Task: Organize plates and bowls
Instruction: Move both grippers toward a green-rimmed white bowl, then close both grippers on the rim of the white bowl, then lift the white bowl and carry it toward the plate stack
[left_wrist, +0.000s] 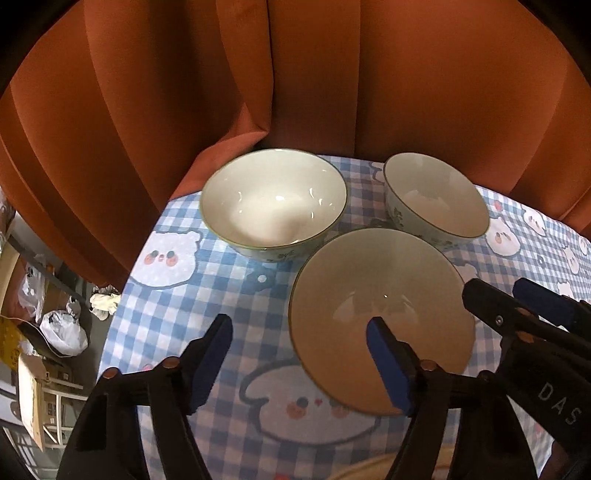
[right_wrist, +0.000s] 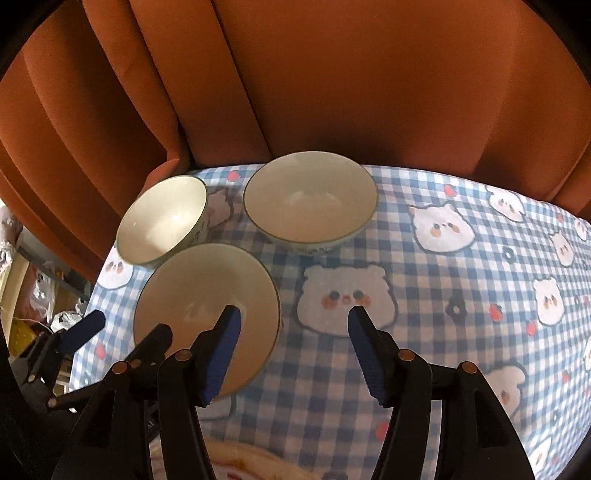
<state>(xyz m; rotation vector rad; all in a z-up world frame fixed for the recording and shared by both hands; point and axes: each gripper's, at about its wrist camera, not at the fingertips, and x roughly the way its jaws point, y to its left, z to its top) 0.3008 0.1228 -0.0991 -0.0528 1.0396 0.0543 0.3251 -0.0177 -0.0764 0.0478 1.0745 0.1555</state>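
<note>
Three empty white bowls with thin dark rims stand in a tight cluster on the blue-checked, bear-printed tabletop (left_wrist: 177, 295), close to the orange curtain (left_wrist: 147, 92) at the far edge.

In the left wrist view, the far left bowl (left_wrist: 273, 201) sits near the far edge. Right of it and nearer lies the near bowl (left_wrist: 382, 317), wide and shallow. At far right stands the small bowl (left_wrist: 436, 199), with a green leaf print on its outer wall. The three stand just beside one another, rims close; whether they touch cannot be told. Grouped so, they look gathered for nesting into one stack.

The left tool (left_wrist: 299, 365) hangs above the tabletop with its jaws apart and nothing between the pads. Its right finger overlaps the near bowl's left half in the view, its left finger is over bare cloth, so the bowl lies just right of the gap.

The right tool (right_wrist: 293, 350) likewise stands with its blue pads spread and empty. In its own view the near bowl (right_wrist: 207, 317) lies under and left of its left finger, and the gap frames only cloth. Neither tool grips a bowl.
</note>
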